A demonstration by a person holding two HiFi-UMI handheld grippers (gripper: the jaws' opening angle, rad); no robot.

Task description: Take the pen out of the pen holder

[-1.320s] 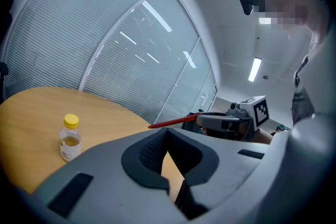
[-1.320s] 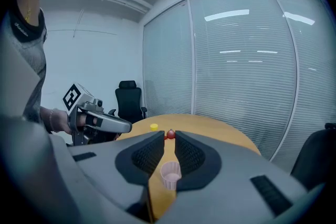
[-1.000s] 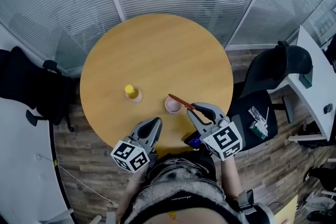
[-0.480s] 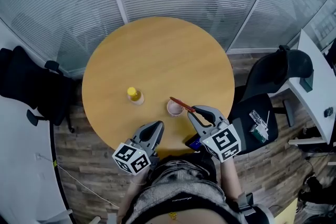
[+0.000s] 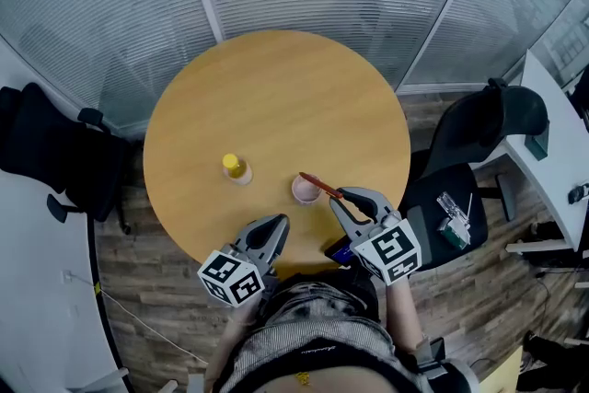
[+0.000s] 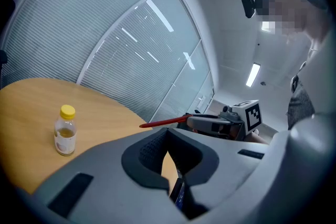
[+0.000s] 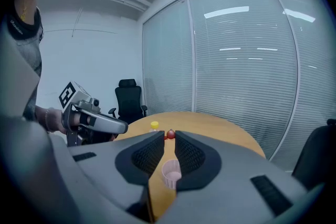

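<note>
Wooden round table (image 5: 276,97) carries a yellow-capped bottle (image 5: 234,167) and, near it, a pink cup (image 5: 304,190). Left gripper (image 5: 279,222): jaws together, empty, at the table's near edge. Right gripper (image 5: 341,194): jaw tips clamped on the red pen (image 5: 319,185), held roughly level above the cup.

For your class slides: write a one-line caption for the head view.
Right gripper holds a red pen over the pink pen holder on a round wooden table; left gripper empty.
</note>
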